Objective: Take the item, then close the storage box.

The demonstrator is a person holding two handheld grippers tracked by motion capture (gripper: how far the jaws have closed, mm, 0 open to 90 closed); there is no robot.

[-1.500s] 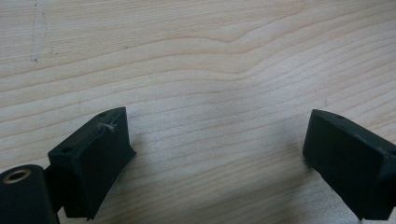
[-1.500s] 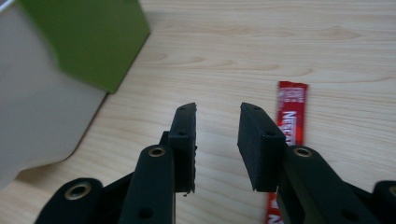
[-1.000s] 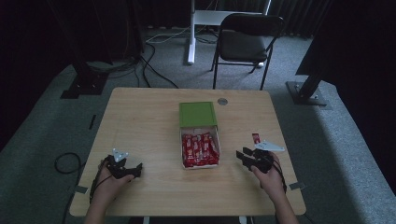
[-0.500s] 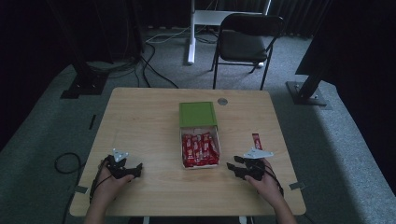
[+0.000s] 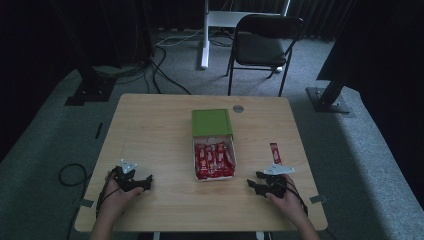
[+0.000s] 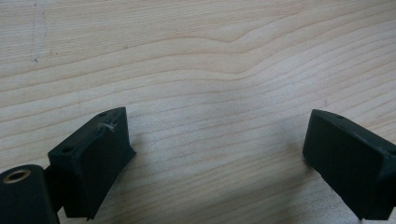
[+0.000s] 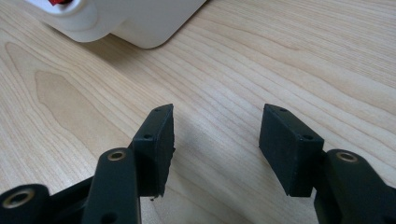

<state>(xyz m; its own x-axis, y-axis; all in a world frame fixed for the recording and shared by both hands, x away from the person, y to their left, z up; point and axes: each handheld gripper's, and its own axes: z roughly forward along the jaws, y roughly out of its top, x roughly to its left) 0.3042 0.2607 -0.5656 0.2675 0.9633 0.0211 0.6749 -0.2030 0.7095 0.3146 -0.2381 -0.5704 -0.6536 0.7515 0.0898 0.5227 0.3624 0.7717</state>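
— Down at the near edge of the counter (image 5: 160, 120), what have you got?

— My right claw (image 5: 256, 185) sits low on the wood, jaws partly open, just been widening, and nothing is between them. My left claw (image 5: 142, 182) rests at the other near corner, jaws spread wide over bare grain, empty too.

— And the goods?

— One red sachet (image 5: 274, 152) lies alone just beyond my right claw, flat on the counter. The white box (image 5: 214, 159) of red sachets sits mid-counter between my hands, its green lid (image 5: 211, 122) flipped back behind it.

— Risks?

— I judge the lone sachet is thin and flat, so my pads may skate over it and push it towards the counter's edge. Swing too wide towards the box and I could knock its near corner (image 7: 140, 32), shifting the whole load.
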